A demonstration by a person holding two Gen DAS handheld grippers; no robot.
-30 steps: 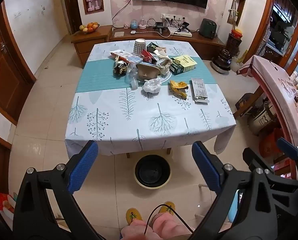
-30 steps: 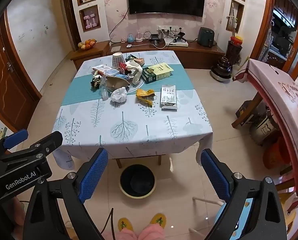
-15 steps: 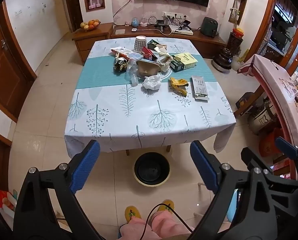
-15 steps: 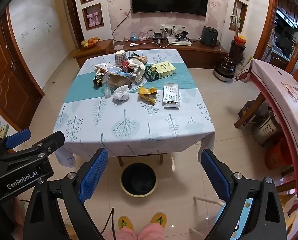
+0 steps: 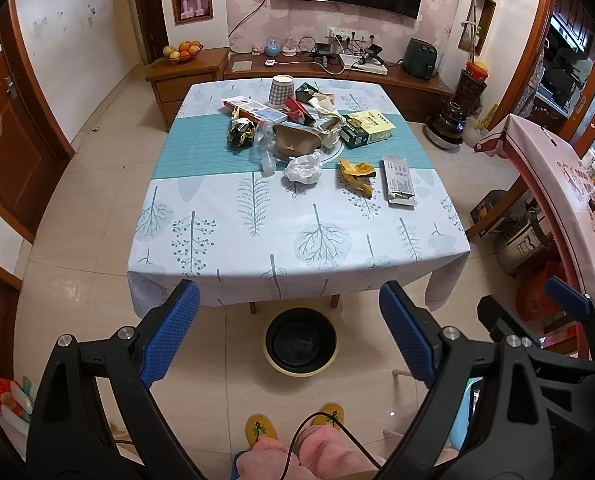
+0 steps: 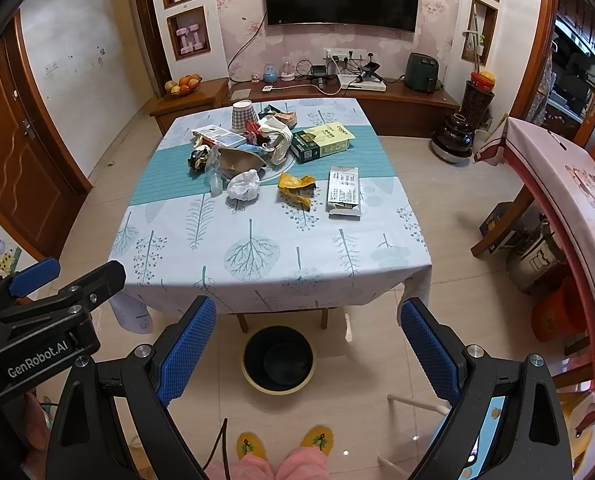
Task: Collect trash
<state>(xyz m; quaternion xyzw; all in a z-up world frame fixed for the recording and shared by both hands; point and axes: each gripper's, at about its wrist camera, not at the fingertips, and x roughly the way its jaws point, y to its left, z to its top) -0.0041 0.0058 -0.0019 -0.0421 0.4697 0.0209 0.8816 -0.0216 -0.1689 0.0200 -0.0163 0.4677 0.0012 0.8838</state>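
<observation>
A pile of trash lies on the far half of the table (image 5: 297,236): a crumpled white tissue (image 5: 303,169), a yellow wrapper (image 5: 355,174), a flat white box (image 5: 399,179), a green-yellow box (image 5: 367,128), a checked paper cup (image 5: 282,89). A black trash bin (image 5: 300,342) with a cream rim stands on the floor under the table's near edge. My left gripper (image 5: 289,324) is open and empty, well short of the table. My right gripper (image 6: 307,344) is open and empty too, above the bin (image 6: 279,358). The tissue (image 6: 243,186) and wrapper (image 6: 295,188) also show in the right wrist view.
A second table with a pink cloth (image 5: 553,176) stands at the right, with pots on the floor below. A wooden TV cabinet (image 5: 337,72) runs along the far wall. Wooden doors (image 5: 9,132) are at the left. My slippered feet (image 6: 285,446) are on the tiled floor.
Both views have shifted slightly upward and toward the table; the table and bin sit a little lower in the frames. Both grippers stay open.
</observation>
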